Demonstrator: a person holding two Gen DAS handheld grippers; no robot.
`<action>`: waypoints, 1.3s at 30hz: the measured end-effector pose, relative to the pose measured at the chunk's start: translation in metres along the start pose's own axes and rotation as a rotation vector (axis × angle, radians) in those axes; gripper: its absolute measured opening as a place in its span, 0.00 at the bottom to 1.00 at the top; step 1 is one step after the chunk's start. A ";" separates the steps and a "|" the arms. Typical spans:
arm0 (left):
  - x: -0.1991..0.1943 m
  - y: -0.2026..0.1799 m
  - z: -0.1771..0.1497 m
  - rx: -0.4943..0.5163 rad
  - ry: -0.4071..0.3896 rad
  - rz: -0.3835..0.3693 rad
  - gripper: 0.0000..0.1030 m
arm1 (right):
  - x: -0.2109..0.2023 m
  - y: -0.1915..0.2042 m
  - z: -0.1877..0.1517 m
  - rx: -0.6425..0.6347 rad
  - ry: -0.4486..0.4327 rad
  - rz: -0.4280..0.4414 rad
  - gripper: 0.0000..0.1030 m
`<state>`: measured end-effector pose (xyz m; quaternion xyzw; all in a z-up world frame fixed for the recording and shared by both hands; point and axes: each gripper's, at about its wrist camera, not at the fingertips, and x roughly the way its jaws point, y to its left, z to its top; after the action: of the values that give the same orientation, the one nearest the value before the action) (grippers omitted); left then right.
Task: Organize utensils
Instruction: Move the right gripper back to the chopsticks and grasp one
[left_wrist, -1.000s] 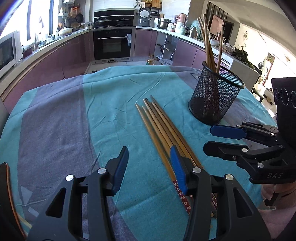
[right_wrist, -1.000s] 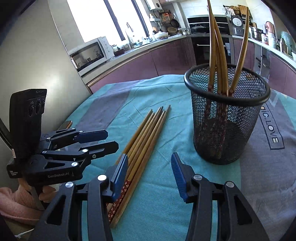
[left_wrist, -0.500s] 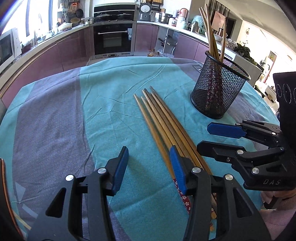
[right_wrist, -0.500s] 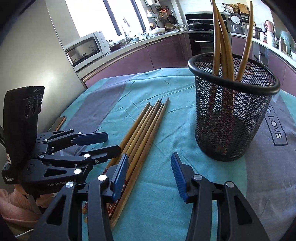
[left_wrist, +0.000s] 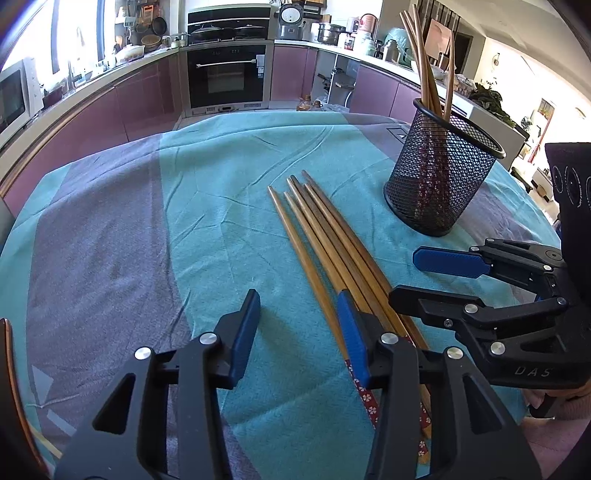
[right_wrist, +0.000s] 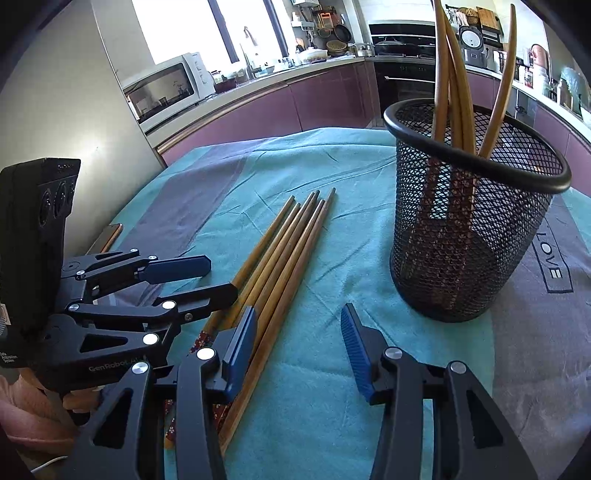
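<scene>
From the left wrist, the left gripper (left_wrist: 299, 332) has its jaws closing on nothing, while the chopsticks (left_wrist: 328, 254) lie just right of them on the tablecloth (left_wrist: 207, 206), tips running away toward the mesh holder (left_wrist: 439, 184). From the right wrist, the right gripper (right_wrist: 299, 343) stands spread and empty; the chopsticks (right_wrist: 284, 251) pass under its left finger, handles at the near edge, so either hand looks close enough.
</scene>
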<state>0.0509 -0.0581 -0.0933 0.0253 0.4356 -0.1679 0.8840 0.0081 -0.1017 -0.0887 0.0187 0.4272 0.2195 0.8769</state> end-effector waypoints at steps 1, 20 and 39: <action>0.001 0.000 0.001 0.000 0.000 0.001 0.41 | 0.000 0.000 0.000 -0.003 0.001 -0.003 0.44; 0.008 0.003 0.002 0.012 0.015 0.011 0.32 | 0.008 0.010 0.006 -0.059 0.029 -0.081 0.33; 0.019 0.008 0.014 -0.045 0.020 -0.025 0.11 | 0.014 -0.003 0.015 0.021 0.014 -0.062 0.06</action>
<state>0.0748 -0.0588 -0.0998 0.0017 0.4483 -0.1688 0.8778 0.0284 -0.0967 -0.0905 0.0133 0.4359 0.1876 0.8801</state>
